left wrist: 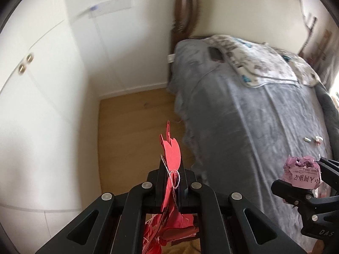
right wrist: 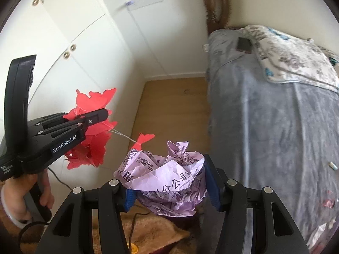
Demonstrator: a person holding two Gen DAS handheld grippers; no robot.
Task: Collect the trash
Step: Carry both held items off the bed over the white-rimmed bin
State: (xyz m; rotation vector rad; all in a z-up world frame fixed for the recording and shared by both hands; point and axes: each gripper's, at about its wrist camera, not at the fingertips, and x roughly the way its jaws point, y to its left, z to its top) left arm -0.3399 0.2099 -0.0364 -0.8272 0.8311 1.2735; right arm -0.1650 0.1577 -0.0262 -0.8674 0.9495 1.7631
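My left gripper (left wrist: 170, 175) is shut on a bunch of red paper cut-outs (left wrist: 171, 154) tied with white string, held above the wooden floor. It also shows in the right wrist view (right wrist: 101, 114), with the red paper (right wrist: 95, 139) hanging below it. My right gripper (right wrist: 167, 175) is shut on a crumpled ball of purple printed paper (right wrist: 167, 169). In the left wrist view that gripper (left wrist: 300, 175) and the purple paper (left wrist: 300, 171) are at the right, over the bed's edge.
A bed with a grey blanket (left wrist: 254, 116) fills the right side, with small wrappers (left wrist: 313, 139) on it and a floral quilt (left wrist: 264, 63) at its head. White wardrobe doors (left wrist: 31, 84) stand at left. A wooden floor strip (left wrist: 137, 127) runs between. A brown rug (right wrist: 152, 232) lies below.
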